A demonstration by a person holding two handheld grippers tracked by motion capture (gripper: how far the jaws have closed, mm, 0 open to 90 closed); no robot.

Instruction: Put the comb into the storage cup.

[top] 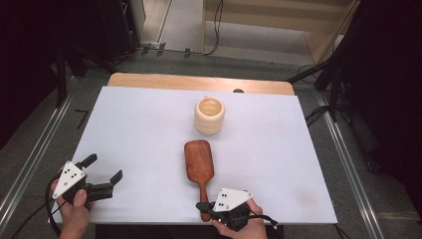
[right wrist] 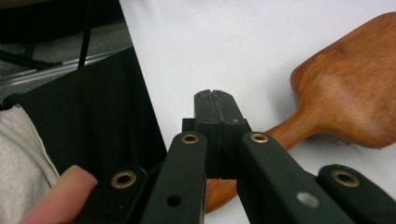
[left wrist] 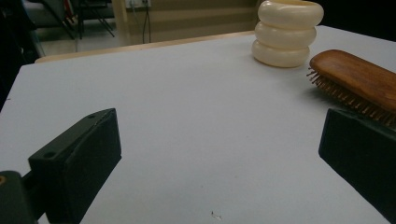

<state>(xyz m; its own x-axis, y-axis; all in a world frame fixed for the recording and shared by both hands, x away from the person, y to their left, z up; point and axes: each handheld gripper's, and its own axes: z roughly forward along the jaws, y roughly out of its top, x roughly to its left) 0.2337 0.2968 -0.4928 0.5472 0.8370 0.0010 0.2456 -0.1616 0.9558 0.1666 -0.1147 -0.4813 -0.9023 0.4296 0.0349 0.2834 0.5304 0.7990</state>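
A brown wooden hairbrush [top: 199, 162] lies bristles down near the table's front middle, its handle pointing toward the person. Behind it stands a cream ribbed cup [top: 209, 115]. My right gripper [top: 201, 205] is shut, its jaws pressed together right over the end of the handle; in the right gripper view [right wrist: 215, 100] nothing lies between them and the hairbrush [right wrist: 345, 102] handle passes underneath. My left gripper [top: 105, 167] stands open at the front left with nothing in it. In the left gripper view [left wrist: 219, 154] the hairbrush [left wrist: 355, 77] and cup [left wrist: 287, 32] are ahead to the right.
A white sheet [top: 149, 124] covers the table, with a strip of bare wood [top: 199, 82] along the far edge. Dark stands and cables [top: 328, 79] surround the table on the floor. The table's front edge is just behind the right gripper.
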